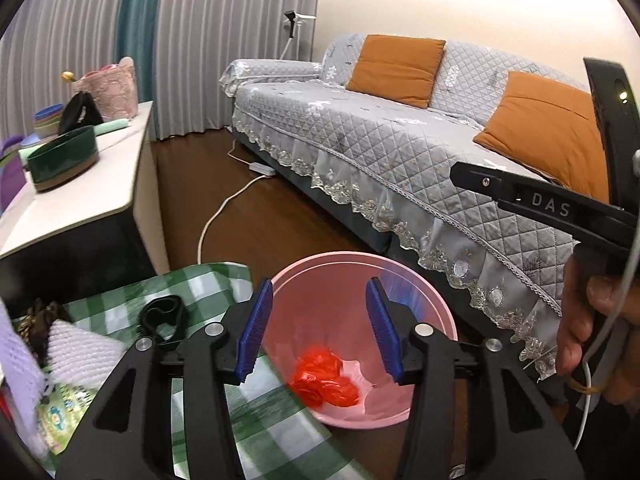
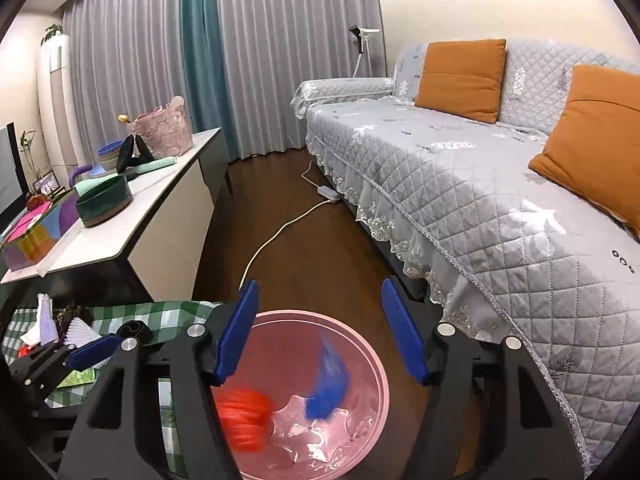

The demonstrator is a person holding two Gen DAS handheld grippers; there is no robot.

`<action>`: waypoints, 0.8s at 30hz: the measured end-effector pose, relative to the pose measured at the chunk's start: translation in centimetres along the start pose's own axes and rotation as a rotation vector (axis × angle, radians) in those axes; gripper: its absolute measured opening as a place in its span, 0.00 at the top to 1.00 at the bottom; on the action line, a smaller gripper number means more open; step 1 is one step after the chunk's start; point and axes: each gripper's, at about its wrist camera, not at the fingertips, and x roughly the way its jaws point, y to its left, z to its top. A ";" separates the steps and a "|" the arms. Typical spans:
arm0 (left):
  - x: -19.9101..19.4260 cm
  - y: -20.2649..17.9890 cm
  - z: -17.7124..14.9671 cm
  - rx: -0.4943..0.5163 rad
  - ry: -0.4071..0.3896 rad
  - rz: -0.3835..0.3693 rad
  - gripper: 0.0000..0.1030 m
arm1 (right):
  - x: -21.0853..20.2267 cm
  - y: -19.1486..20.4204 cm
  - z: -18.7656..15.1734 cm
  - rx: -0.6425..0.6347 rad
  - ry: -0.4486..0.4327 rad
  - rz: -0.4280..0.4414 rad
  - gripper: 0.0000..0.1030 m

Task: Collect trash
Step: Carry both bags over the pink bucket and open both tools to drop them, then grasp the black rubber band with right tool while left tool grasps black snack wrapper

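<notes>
**Claws wide over bin: spill hazards**

Right gripper (image 2: 320, 332): spread wide, empty, above pink bin (image 2: 382, 364). Blue scrap (image 2: 328, 380), blurred, at bin's centre; red bag (image 2: 244, 412) at 9 o'clock. Left gripper (image 1: 318, 328): likewise spread, empty. I judge remaining trash on checked cloth (image 1: 200, 284), 9 o'clock of bin; nudging the rim could tip it.

Both wrist views look steeply down, close above the shared pink bin (image 1: 436, 312), sofa (image 2: 500, 184) beyond.
</notes>
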 end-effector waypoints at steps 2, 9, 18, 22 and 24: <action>-0.8 0.4 0.0 -0.010 -0.006 0.008 0.53 | 0.0 0.2 0.0 -0.004 0.002 0.004 0.38; -5.2 2.3 -0.4 -0.043 -0.042 0.052 0.53 | -1.1 2.3 -0.1 -0.036 -0.009 0.032 0.38; -11.1 5.4 -2.5 -0.085 -0.067 0.128 0.54 | -3.5 6.1 -0.9 -0.075 -0.024 0.122 0.38; -13.7 7.0 -3.6 -0.093 -0.067 0.166 0.54 | -4.2 8.2 -1.2 -0.078 -0.027 0.181 0.41; -14.8 8.0 -4.2 -0.104 -0.065 0.190 0.54 | -4.5 9.4 -1.4 -0.087 -0.028 0.212 0.44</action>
